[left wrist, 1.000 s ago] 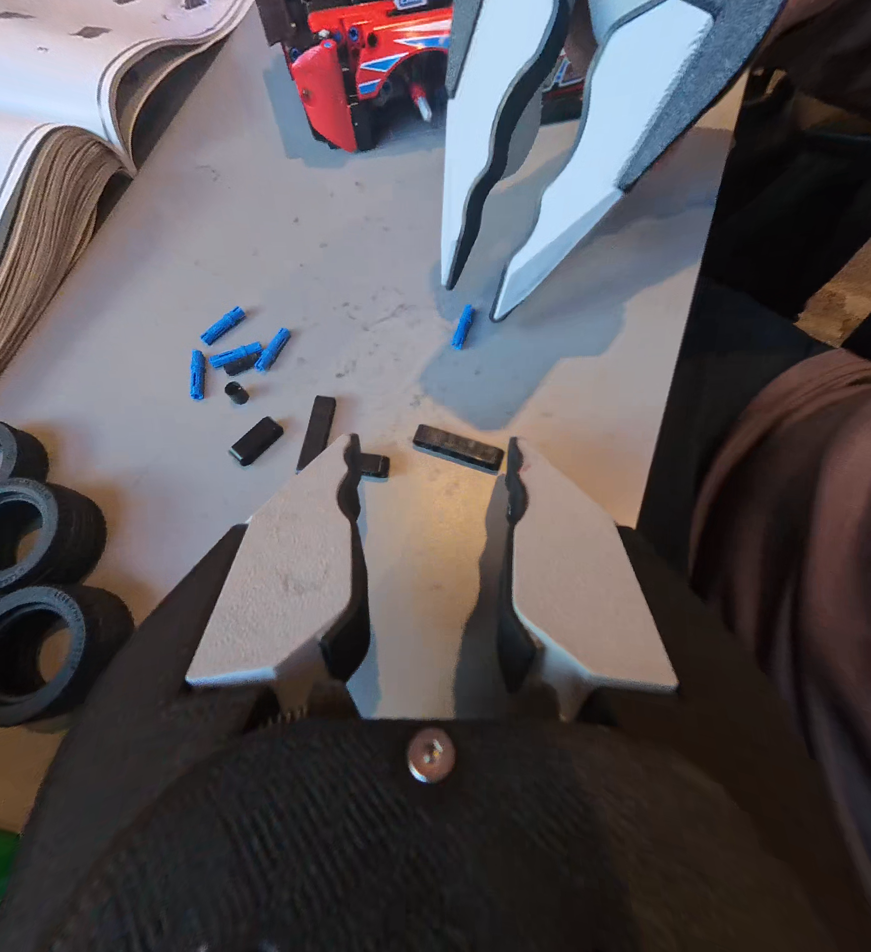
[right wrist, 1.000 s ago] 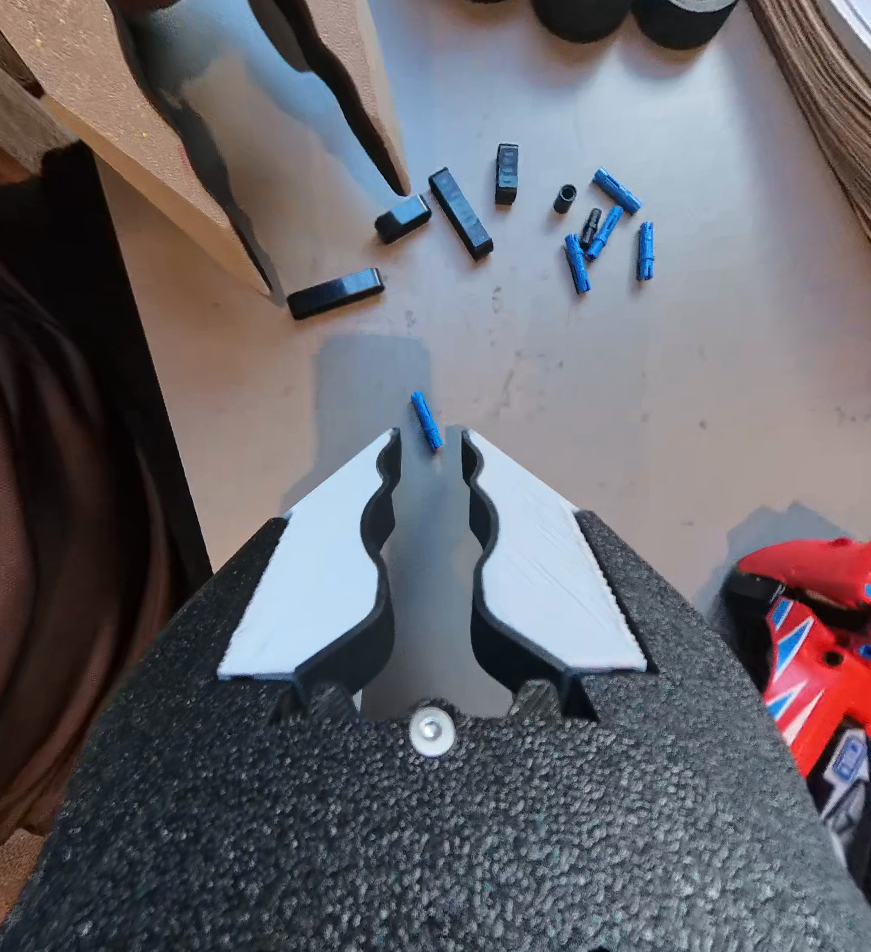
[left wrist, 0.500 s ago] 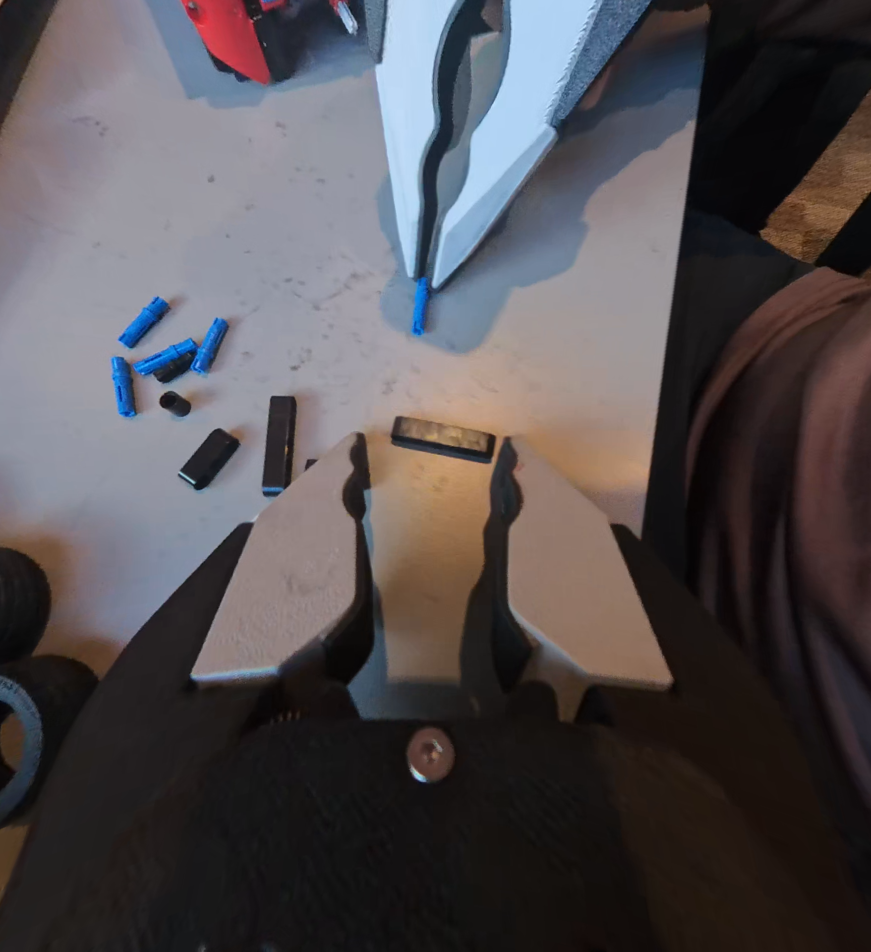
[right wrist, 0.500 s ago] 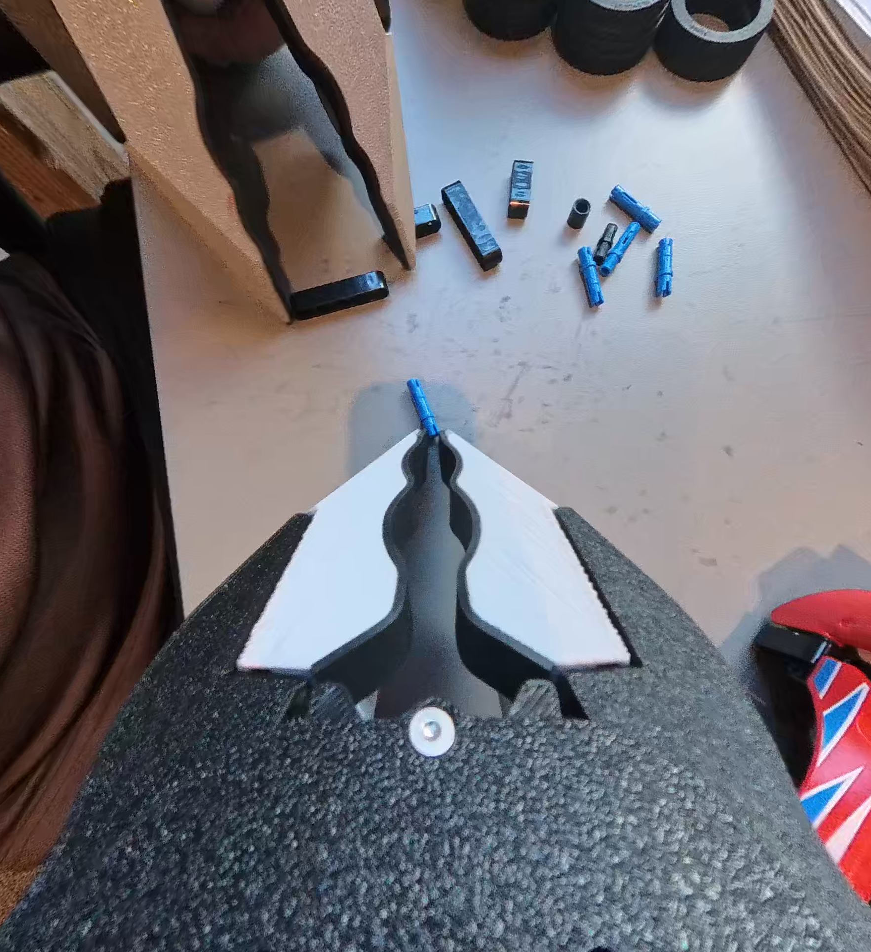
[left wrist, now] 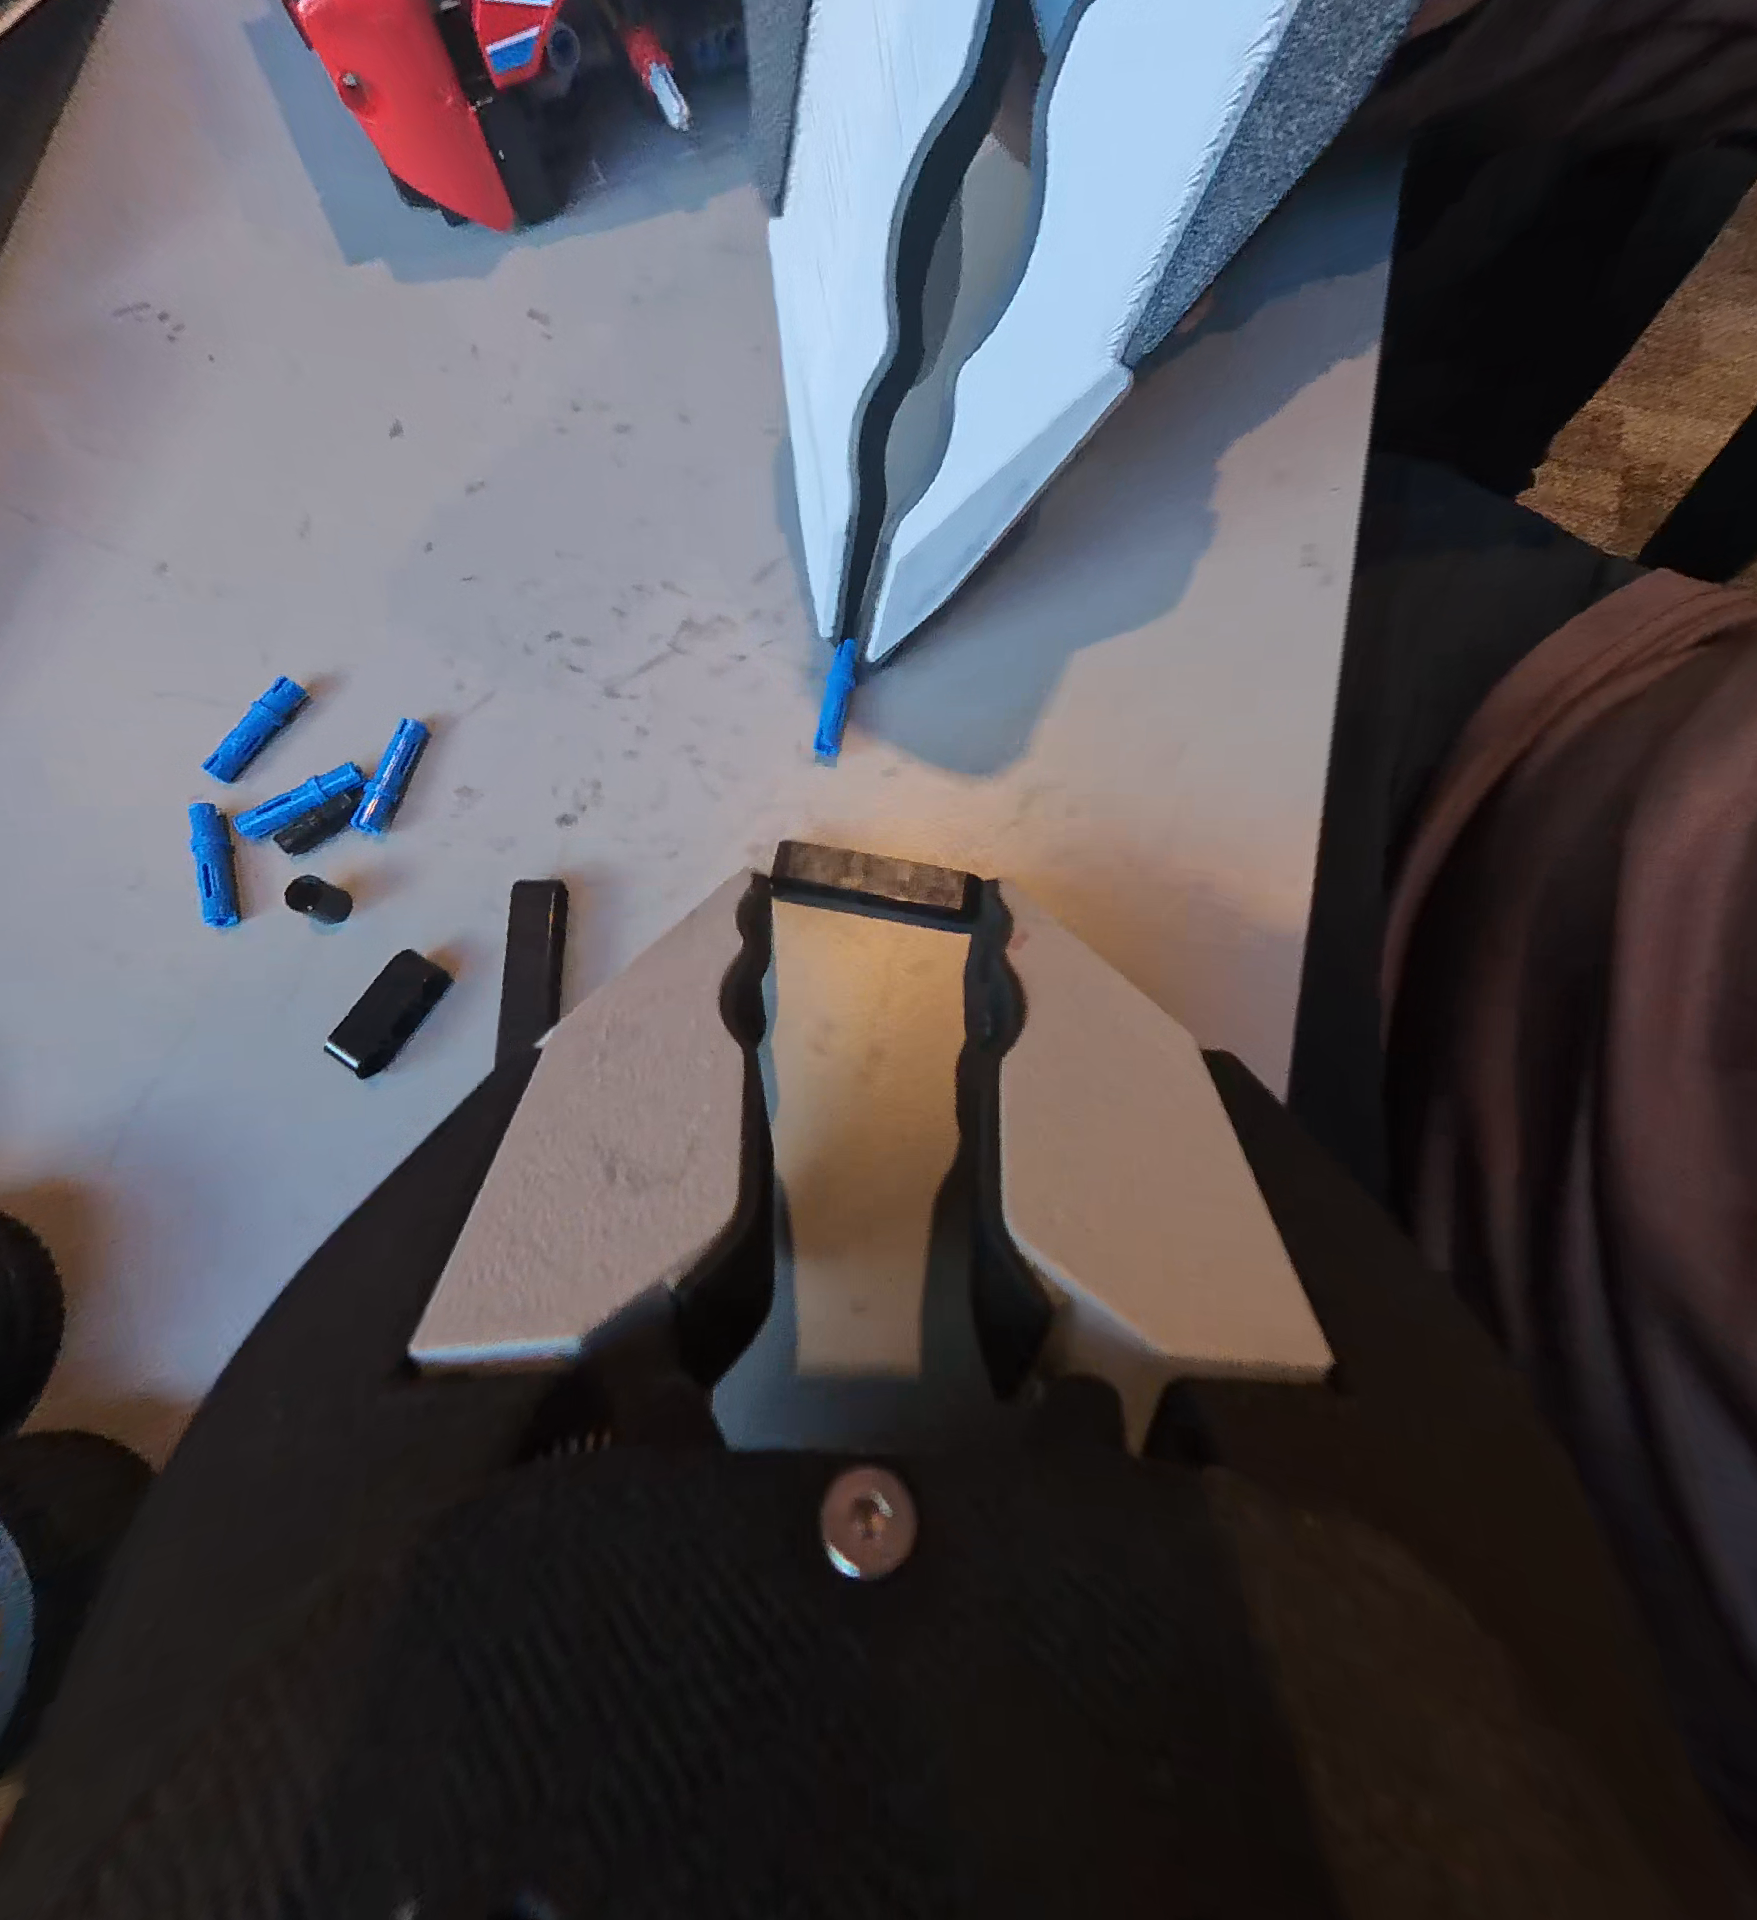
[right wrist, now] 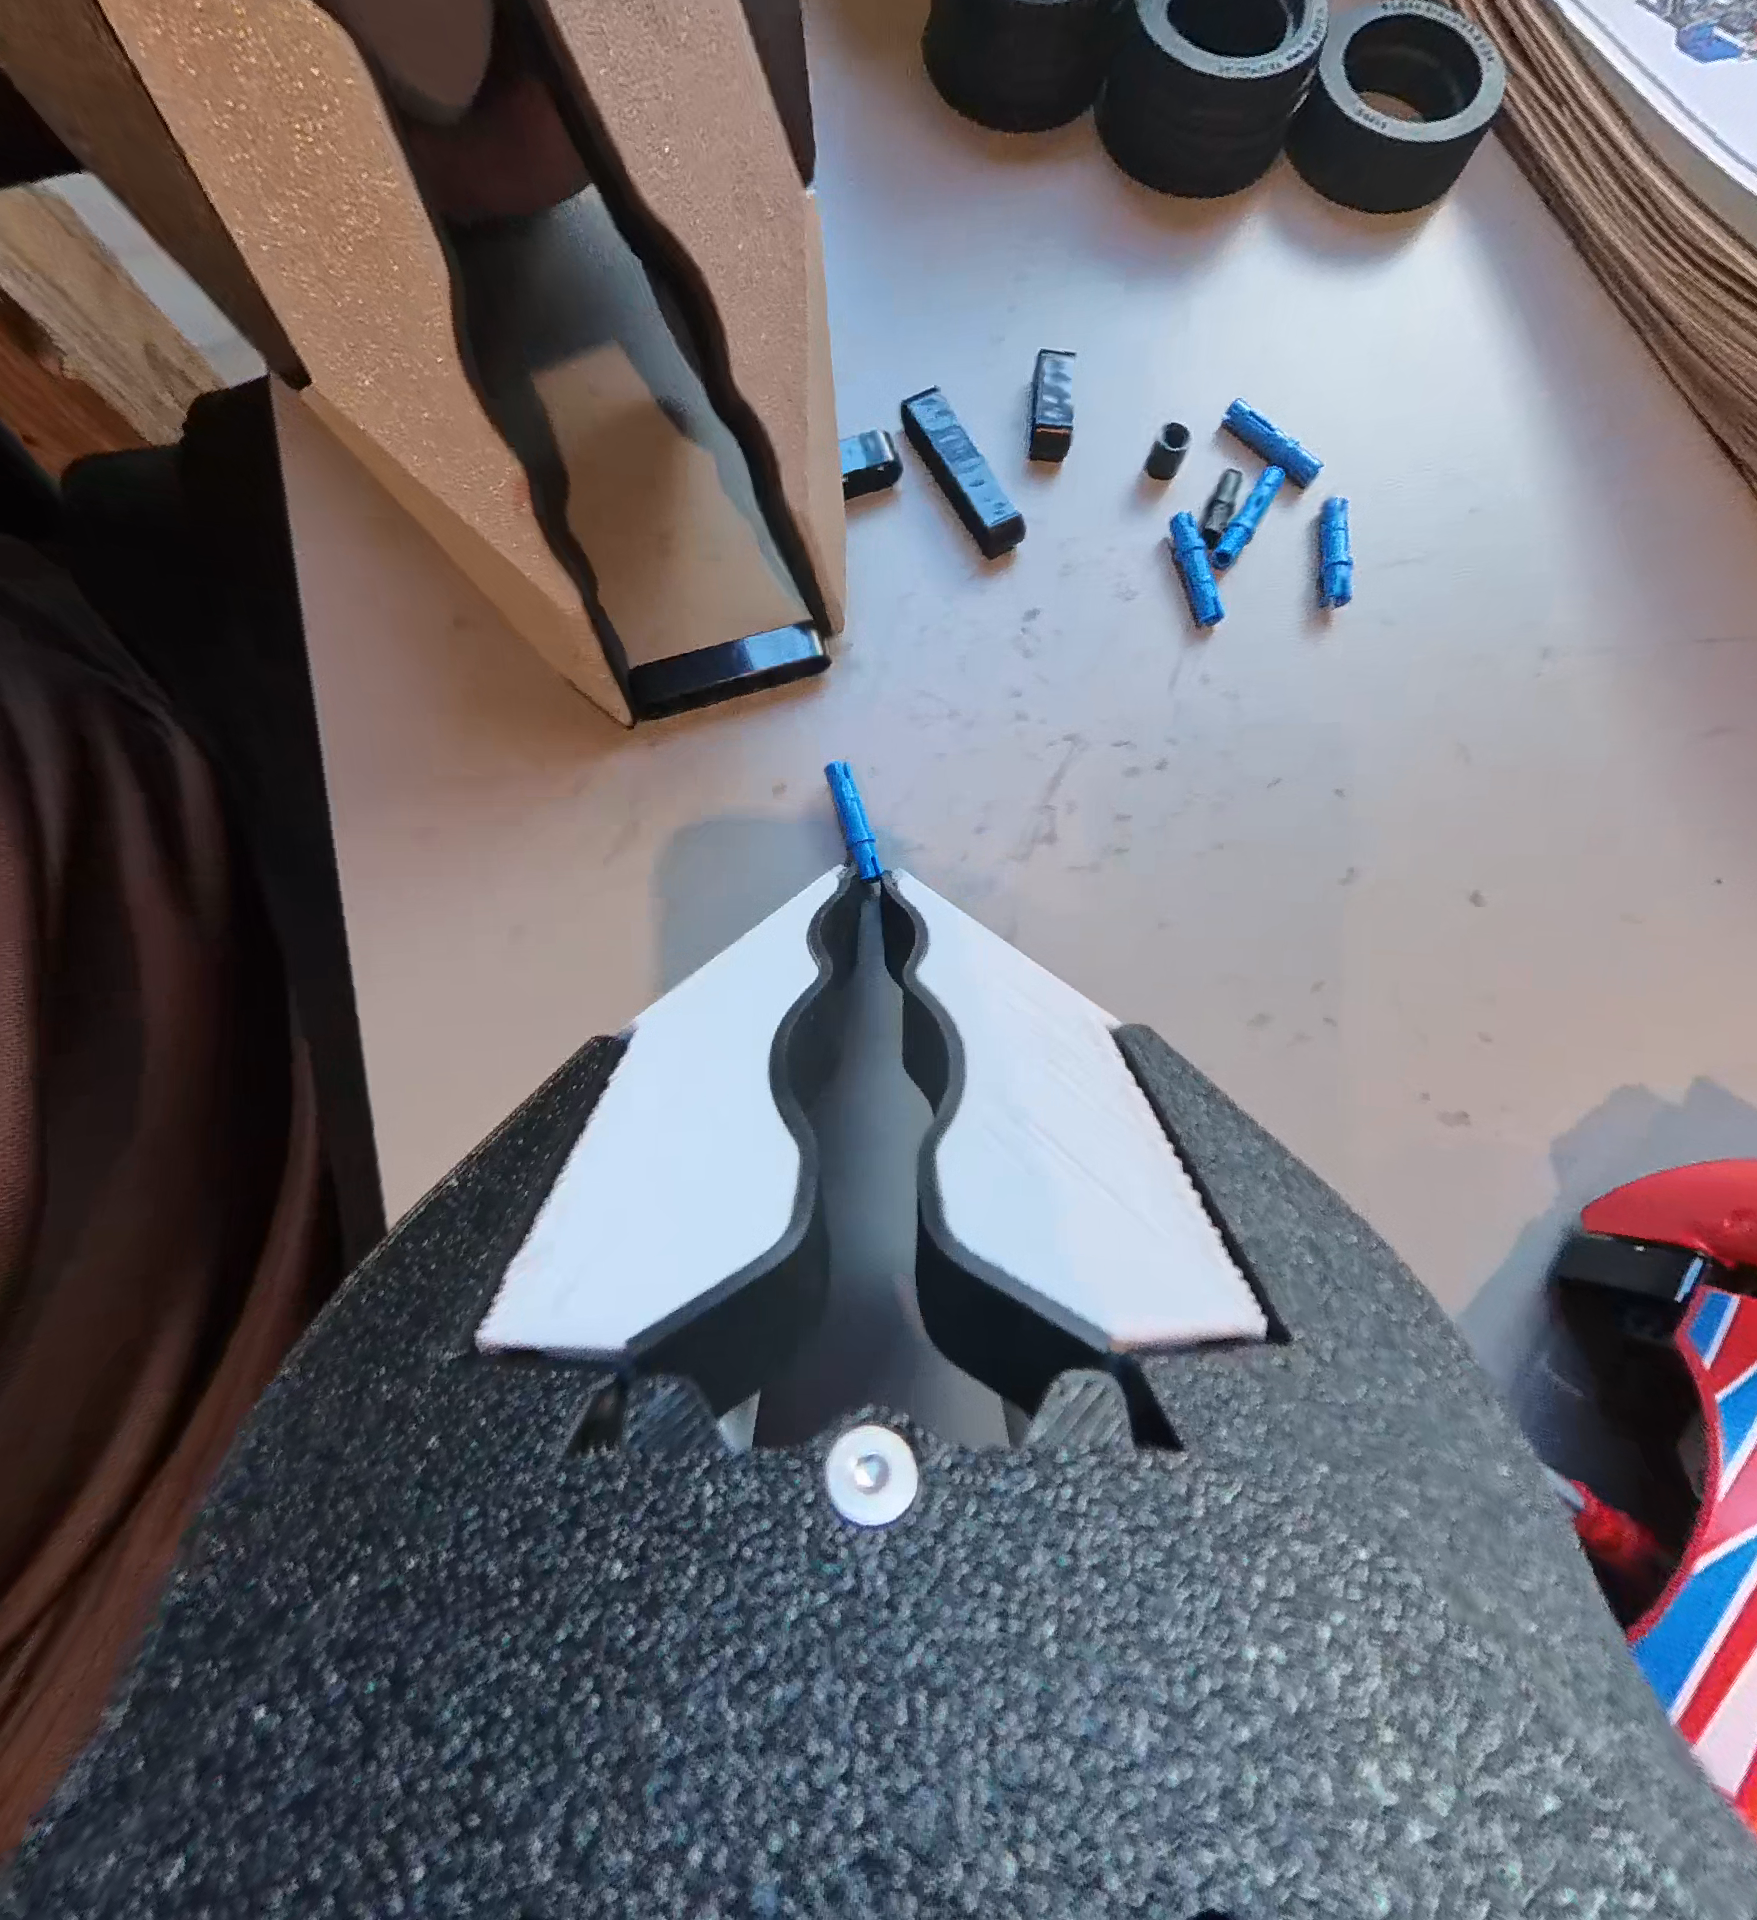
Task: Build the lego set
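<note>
Step in hand, by judgement: pin pick-up and beam pick-up for a pin-into-beam sub-assembly. Right gripper (right wrist: 866, 878) closed on one end of a blue connector pin (right wrist: 853, 816); pin projecting forward past the tips, far end low over or touching the bench (right wrist: 1373, 831) — contact cannot be told. Left gripper (left wrist: 872, 894) open, fingers (left wrist: 645, 1091) straddling a short black beam (left wrist: 869, 881) lying flat on the bench near its front edge; tips at either end of the beam, no squeeze visible. Loose stock further along the bench: four blue pins (left wrist: 302, 795) in a cluster with a black pin (left wrist: 313, 831), a small black bush (left wrist: 318, 899), two more black beams (left wrist: 391, 1013), one (left wrist: 536, 961) partly hidden by the left finger. Partly built red car model (left wrist: 438, 114) at the far end of the bench, black tyres (right wrist: 1289, 94) and an open instruction book (right wrist: 1705, 208) to the side. Next move, by judgement: close left fingers on the beam ends, lift clear, turn a hole face toward the pin; bring pin axis in line with the hole before pressing. Short grip on the pin end leaves little hold; risk of pivot or slip under side load. Seating force straight along the pin axis only.
</note>
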The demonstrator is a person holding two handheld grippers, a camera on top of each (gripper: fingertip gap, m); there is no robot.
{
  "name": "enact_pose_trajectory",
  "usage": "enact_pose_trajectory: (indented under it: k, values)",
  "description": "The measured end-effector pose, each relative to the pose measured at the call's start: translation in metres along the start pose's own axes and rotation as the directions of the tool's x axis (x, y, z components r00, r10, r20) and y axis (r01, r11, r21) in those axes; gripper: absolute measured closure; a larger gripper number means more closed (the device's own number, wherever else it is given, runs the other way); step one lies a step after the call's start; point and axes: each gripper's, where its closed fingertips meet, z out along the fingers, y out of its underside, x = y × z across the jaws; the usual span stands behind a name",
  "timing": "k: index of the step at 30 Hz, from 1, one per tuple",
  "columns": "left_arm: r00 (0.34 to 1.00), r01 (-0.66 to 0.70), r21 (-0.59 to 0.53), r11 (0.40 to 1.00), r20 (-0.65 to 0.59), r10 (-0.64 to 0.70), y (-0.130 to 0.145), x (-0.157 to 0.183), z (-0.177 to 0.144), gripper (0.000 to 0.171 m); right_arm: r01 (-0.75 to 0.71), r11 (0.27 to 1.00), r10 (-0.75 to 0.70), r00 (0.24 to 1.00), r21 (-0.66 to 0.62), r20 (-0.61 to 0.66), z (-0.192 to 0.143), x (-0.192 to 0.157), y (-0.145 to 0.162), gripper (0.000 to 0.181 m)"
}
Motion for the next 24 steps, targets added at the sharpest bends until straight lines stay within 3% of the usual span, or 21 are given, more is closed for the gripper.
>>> enact_pose_trajectory:
  k: [8, 13, 20, 22, 24]
  values:
    - [0.999, 0.044, 0.014, 0.999, 0.002, -0.044, -0.002, 0.004, -0.004, 0.124, 0.047, 0.999, -0.047, 0.999, 0.003, -0.013, 0.003, -0.009, -0.003, 0.178]
    - [0.999, 0.014, -0.031, 0.999, 0.029, -0.013, 0.001, 0.0, -0.004, 0.129, 0.028, 1.0, -0.028, 1.0, 0.008, -0.001, 0.003, -0.013, -0.003, 0.178]
    - [0.996, 0.074, 0.076, 0.994, 0.05, -0.078, -0.014, 0.0, -0.022, 0.136, 0.023, 1.0, -0.022, 0.998, 0.005, -0.058, 0.002, -0.002, -0.003, 0.178]
    - [0.981, 0.146, 0.033, 0.989, 0.12, -0.149, -0.005, -0.01, -0.019, 0.144, 0.045, 0.999, -0.045, 0.997, 0.005, -0.071, 0.001, -0.001, -0.003, 0.177]
    - [0.911, 0.35, -0.001, 0.937, 0.234, -0.34, 0.011, -0.027, -0.017, 0.155, 0.058, 0.998, -0.058, 0.995, 0.001, -0.081, 0.001, -0.001, -0.002, 0.176]
